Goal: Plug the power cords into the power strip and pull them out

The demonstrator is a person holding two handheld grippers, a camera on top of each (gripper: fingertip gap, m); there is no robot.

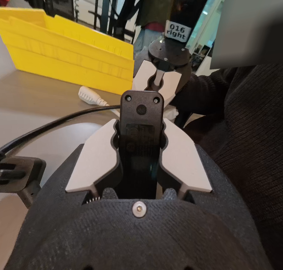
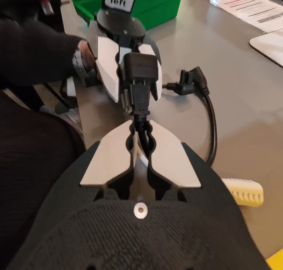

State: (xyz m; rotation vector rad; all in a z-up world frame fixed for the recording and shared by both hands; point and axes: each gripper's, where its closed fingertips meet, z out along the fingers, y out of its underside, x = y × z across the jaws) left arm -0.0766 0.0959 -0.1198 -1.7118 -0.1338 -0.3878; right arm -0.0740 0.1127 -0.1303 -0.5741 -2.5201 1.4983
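Observation:
My left gripper point(image 1: 139, 121) is shut on the black power strip point(image 1: 141, 109), held off the table with its back side facing the left wrist camera. In the right wrist view the strip point(image 2: 140, 66) shows between the left gripper's fingers point(image 2: 107, 66). A black plug point(image 2: 140, 97) sits in the strip with a short length of its prongs showing. My right gripper point(image 2: 140, 122) is shut on the black power cord point(image 2: 141, 134) just behind that plug. A white cord point(image 2: 136, 147) also runs between its fingers. The right gripper shows behind the strip in the left wrist view point(image 1: 154, 86).
A loose white plug point(image 1: 90, 97) lies on the grey table, also in the right wrist view point(image 2: 245, 192). A black angled plug point(image 2: 189, 85) and its cord point(image 1: 61, 121) lie there too. Around stand a yellow bin point(image 1: 68, 52), green bin point(image 2: 153, 6) and papers point(image 2: 252, 8). A dark-sleeved person point(image 1: 237, 124) is close.

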